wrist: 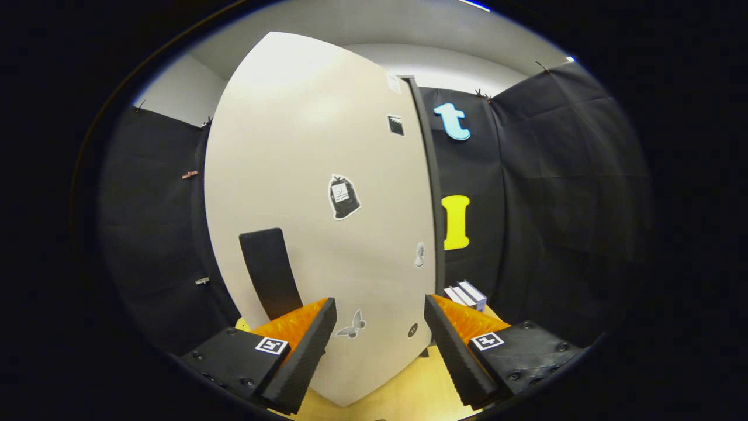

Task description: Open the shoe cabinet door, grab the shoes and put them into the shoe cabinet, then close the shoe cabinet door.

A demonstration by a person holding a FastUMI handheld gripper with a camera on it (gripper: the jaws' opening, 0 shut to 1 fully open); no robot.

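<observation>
Cabinet door (315, 193) fills the space just ahead of us, a pale panel with stickers and a dark handle (270, 272) on its near left; whether it sits flush we cannot tell. Our tool (380, 327) is spread wide, gripping nothing. A pale box (466, 295) lies far right on the counter (409, 392). This fits door closed before loading or after.

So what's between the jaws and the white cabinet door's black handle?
Nothing: in the gripper view the open gripper faces the white cabinet door; the flat black handle stands just beyond the left finger.
</observation>
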